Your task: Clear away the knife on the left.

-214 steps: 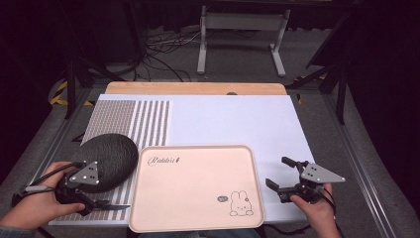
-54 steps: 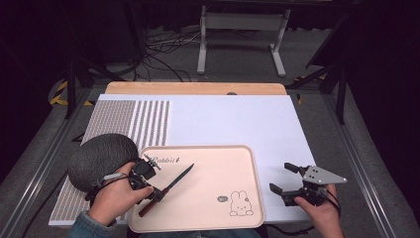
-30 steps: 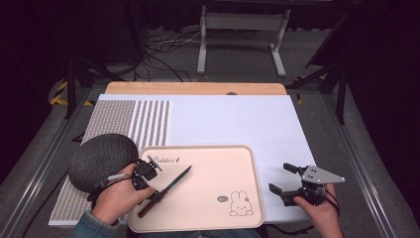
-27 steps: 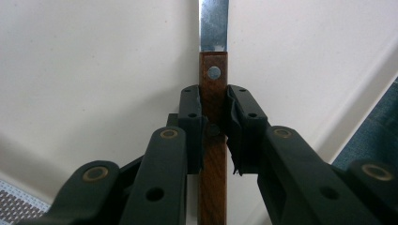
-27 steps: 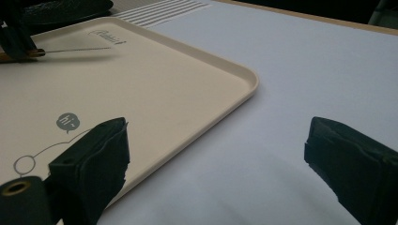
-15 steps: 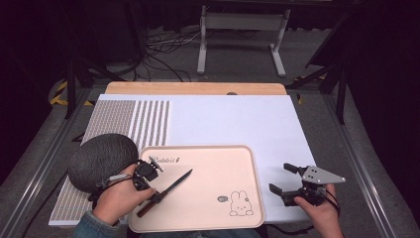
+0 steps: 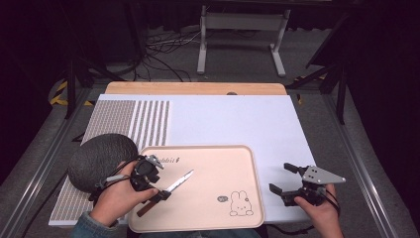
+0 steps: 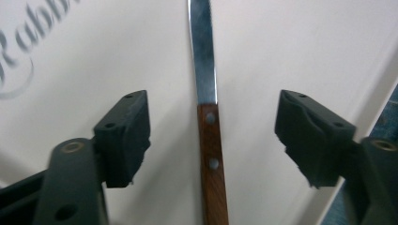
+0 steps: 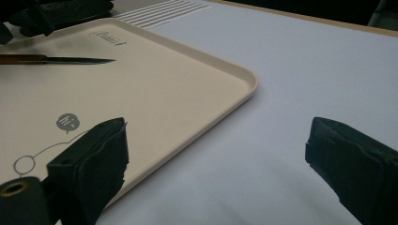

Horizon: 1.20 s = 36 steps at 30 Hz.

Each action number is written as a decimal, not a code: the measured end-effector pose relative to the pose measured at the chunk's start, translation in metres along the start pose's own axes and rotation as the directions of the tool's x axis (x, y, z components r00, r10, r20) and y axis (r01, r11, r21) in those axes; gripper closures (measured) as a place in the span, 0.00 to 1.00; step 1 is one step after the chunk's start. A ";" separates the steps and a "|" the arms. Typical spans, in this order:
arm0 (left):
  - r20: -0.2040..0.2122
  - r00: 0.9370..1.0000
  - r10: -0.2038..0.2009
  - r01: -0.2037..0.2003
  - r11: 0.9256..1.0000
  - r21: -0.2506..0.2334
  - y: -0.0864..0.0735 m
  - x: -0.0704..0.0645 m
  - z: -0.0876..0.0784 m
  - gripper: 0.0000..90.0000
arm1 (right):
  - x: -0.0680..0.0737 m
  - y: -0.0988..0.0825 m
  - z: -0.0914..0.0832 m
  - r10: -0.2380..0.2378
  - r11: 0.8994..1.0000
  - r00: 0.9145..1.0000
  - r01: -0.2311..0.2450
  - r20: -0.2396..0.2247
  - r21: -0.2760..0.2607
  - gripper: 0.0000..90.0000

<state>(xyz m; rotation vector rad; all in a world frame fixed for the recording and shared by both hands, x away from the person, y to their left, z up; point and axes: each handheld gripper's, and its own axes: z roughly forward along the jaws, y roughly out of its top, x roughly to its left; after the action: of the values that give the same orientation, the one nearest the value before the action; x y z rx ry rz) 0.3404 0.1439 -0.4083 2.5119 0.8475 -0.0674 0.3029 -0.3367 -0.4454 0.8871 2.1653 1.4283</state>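
A pale pink rectangular plastic tray (image 7: 208,198) with a rabbit drawing is lying on the white table (image 7: 237,119). On its left part is resting a small steel-bladed knife with a brown riveted wooden handle (image 8: 211,150). The left gripper (image 7: 157,189) is straddling that handle, its jaws having just opened, pads clear. The right gripper (image 7: 282,186) is sitting beside the tray, jaws spread, empty.

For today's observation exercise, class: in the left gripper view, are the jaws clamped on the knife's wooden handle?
No: the left gripper stands open, both pads clear of the knife, which lies on the tray.
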 end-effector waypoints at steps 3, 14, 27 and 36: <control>-0.004 0.998 0.057 -0.058 0.998 -0.038 0.002 -0.002 0.000 0.24 | 0.000 0.000 0.000 0.000 1.000 1.000 0.000 0.001 0.002 0.08; 0.048 0.988 0.149 -0.144 0.985 -0.100 0.004 -0.003 0.006 0.48 | 0.000 -0.001 0.001 0.000 1.000 1.000 0.000 -0.002 -0.001 0.08; 0.058 0.940 0.336 -0.333 0.941 -0.055 0.009 -0.010 0.029 1.00 | 0.000 -0.001 0.001 -0.002 1.000 1.000 0.002 -0.003 0.003 0.08; 0.062 0.934 0.352 -0.353 0.936 0.008 0.009 -0.011 0.037 1.00 | -0.001 -0.001 0.002 0.000 1.000 1.000 0.000 -0.005 0.005 0.07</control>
<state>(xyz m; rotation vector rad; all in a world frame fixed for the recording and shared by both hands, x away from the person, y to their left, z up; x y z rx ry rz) 0.3404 0.1140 -0.4347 2.6251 0.3631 -0.0303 0.3040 -0.3363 -0.4474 0.8865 2.1733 1.4267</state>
